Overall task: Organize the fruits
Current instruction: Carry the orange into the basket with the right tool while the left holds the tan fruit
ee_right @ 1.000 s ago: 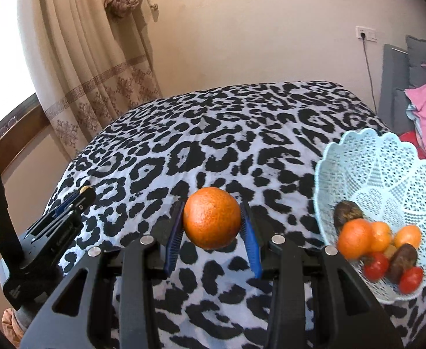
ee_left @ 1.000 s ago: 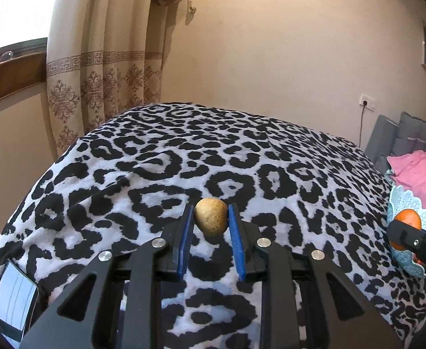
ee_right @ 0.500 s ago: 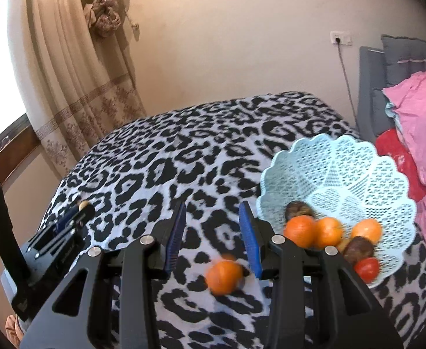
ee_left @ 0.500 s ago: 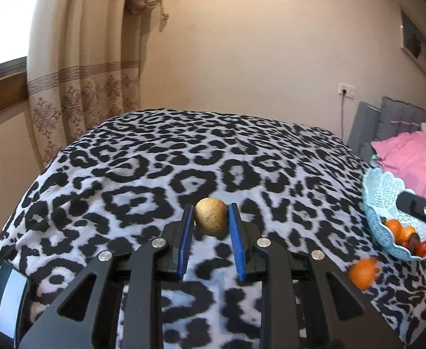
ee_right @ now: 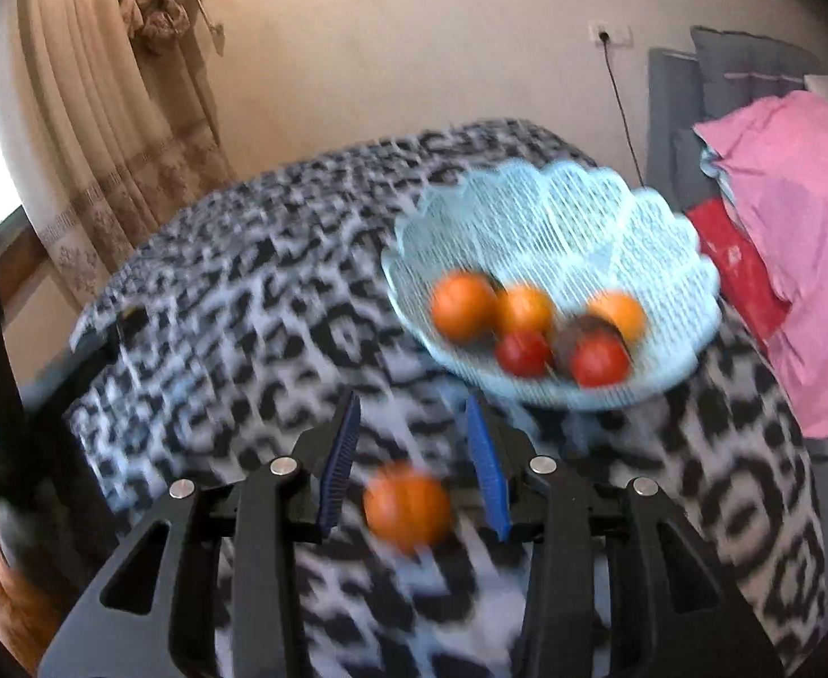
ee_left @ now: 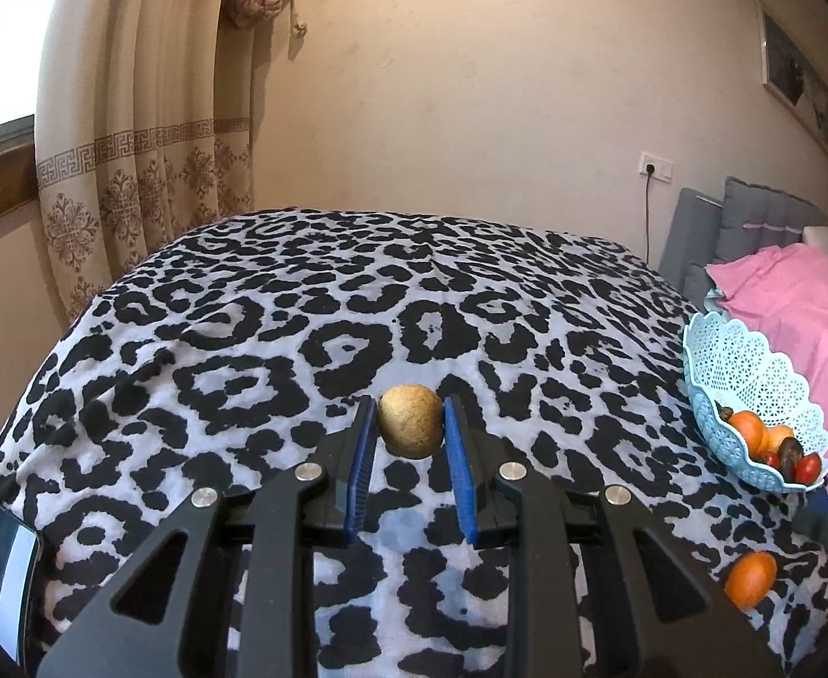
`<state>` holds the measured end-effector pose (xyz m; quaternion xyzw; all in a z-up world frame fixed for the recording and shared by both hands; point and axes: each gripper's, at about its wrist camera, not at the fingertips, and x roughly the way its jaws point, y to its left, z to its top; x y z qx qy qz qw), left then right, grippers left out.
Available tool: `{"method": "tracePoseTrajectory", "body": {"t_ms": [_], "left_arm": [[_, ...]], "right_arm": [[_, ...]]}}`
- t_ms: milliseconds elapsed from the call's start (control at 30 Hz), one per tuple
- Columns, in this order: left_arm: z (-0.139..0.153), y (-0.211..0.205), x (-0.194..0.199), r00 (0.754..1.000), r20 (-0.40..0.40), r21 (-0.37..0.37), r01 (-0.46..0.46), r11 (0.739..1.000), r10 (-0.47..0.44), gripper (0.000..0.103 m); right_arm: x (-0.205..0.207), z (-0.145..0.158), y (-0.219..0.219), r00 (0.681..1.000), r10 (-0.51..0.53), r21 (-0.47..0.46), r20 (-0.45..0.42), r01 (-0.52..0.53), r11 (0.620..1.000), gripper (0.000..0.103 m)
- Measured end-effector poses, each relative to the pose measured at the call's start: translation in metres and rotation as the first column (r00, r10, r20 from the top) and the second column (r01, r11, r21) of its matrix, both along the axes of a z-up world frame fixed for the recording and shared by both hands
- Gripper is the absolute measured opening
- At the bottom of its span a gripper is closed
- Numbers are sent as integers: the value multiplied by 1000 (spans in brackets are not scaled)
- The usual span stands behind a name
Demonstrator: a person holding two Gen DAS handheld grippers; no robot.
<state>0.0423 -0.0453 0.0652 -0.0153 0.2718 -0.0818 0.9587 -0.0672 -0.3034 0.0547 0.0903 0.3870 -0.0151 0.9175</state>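
Note:
My left gripper [ee_left: 408, 424] is shut on a small round tan fruit [ee_left: 411, 421] and holds it above the leopard-print bed [ee_left: 300, 339]. My right gripper [ee_right: 411, 418] is open and empty. An orange [ee_right: 408, 508] lies loose on the bed below and between its fingers, blurred; it also shows in the left wrist view [ee_left: 750, 579]. The light blue lattice basket [ee_right: 583, 214] with several oranges, red and dark fruits sits just ahead and right of the right gripper; in the left wrist view the basket [ee_left: 741, 361] is at the far right.
A pink pillow [ee_left: 798, 305] and grey headboard cushions [ee_left: 764, 220] lie behind the basket. A red item [ee_right: 736, 260] sits beside the basket. A curtain [ee_left: 148, 169] hangs at the left. The left gripper's body [ee_right: 7, 395] shows at the left edge of the right wrist view.
My right gripper opened and the orange dropped onto the bed. The right gripper has moved closer to the basket. The left gripper still holds the tan fruit and has turned right.

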Motion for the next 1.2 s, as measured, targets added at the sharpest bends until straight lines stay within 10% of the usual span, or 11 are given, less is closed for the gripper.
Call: {"method": "tracePoseTrajectory", "body": {"t_ms": [767, 1200], "left_arm": [[4, -3, -5, 1000, 17, 15, 4, 1000, -4, 25], [1, -6, -5, 1000, 18, 31, 9, 999, -10, 25]], "right_arm": [[29, -46, 0, 997, -6, 48, -78, 10, 999, 50], [3, -9, -2, 999, 36, 40, 17, -37, 999, 40]]}}
